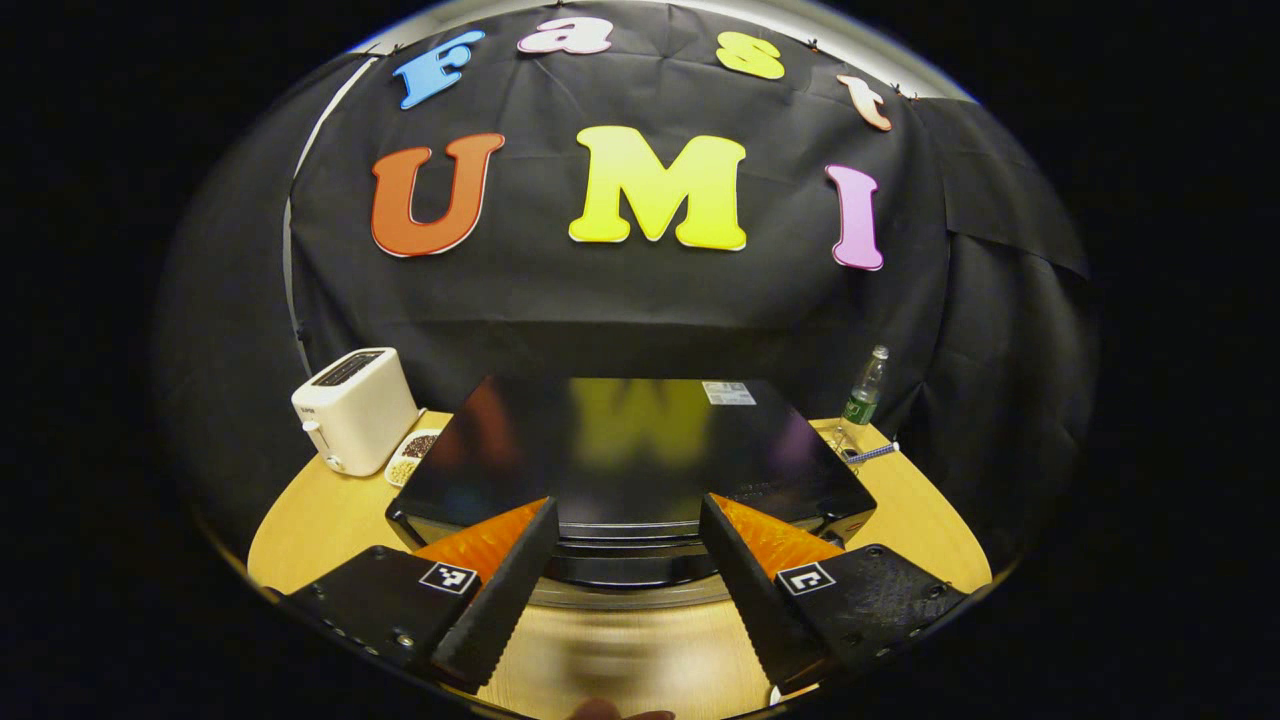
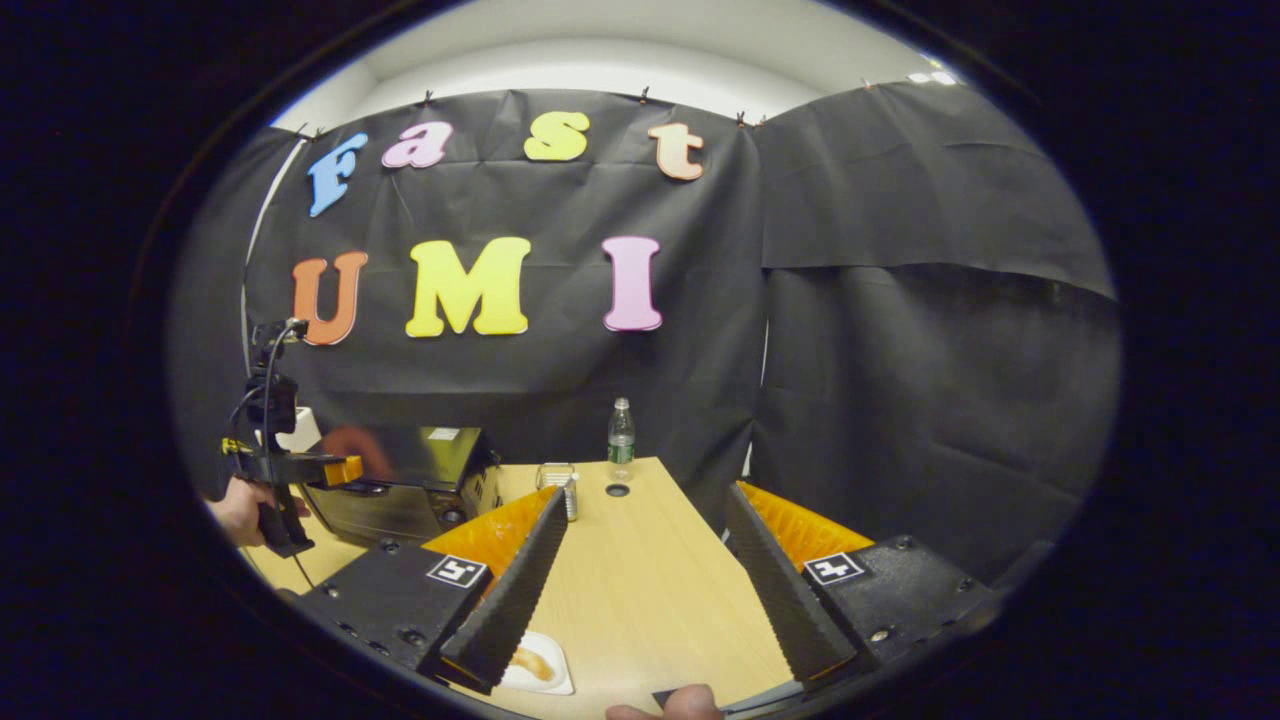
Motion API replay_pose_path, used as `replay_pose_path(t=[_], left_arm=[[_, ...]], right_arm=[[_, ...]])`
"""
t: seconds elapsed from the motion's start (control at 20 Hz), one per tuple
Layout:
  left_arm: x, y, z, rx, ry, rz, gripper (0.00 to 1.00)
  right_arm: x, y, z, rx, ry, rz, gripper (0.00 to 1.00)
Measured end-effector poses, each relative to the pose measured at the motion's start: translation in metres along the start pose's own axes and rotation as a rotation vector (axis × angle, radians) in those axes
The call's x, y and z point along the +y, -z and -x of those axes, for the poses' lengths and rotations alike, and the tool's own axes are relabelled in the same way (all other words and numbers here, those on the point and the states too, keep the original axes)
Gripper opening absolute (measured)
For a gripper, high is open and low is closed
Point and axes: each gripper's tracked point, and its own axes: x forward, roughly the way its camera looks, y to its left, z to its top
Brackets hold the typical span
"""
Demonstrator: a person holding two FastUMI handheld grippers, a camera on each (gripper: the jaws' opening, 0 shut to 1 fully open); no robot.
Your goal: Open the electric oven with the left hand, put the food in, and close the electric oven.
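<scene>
The black electric oven (image 1: 630, 450) sits on the wooden table (image 1: 320, 520), its glossy top facing me and its door looking closed. A silver door handle (image 1: 630, 594) runs along the front just below. My left gripper (image 1: 628, 505) hovers open over the oven's front top edge, its fingers spread to either side. In the right gripper view a hand holds that left gripper (image 2: 338, 468) against the oven (image 2: 410, 485). My right gripper (image 2: 647, 493) stands open above the table with nothing between its fingers. A browned piece of food (image 2: 530, 662) lies on a white plate (image 2: 548, 680) under its left finger.
A white toaster (image 1: 355, 410) and a small dish of grains (image 1: 412, 457) stand left of the oven. Right of it are a water bottle (image 1: 865, 390), a glass (image 1: 840, 440) and a striped stick (image 1: 872, 453). The table's right edge (image 2: 700, 520) meets the cloth.
</scene>
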Motion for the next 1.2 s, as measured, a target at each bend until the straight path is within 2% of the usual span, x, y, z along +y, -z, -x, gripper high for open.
replay_pose_path(t=[0.25, 0.4, 0.75, 1.2], left_arm=[[0.006, 0.007, -0.009, 0.022, -0.029, 0.01, 0.95], [0.002, 0.013, -0.006, 0.041, -0.041, -0.035, 0.96], [0.0, 0.03, 0.02, 0.075, -0.011, -0.039, 0.97], [-0.004, 0.114, 0.071, 0.253, 0.039, 0.059, 0.95]], right_arm=[[0.008, 0.004, -0.003, 0.02, -0.013, 0.0, 0.97], [0.012, 0.004, -0.001, 0.019, -0.016, -0.003, 0.97], [0.023, 0.005, 0.011, 0.018, -0.034, -0.016, 0.97], [0.035, 0.014, 0.036, 0.024, -0.058, -0.016, 0.97]])
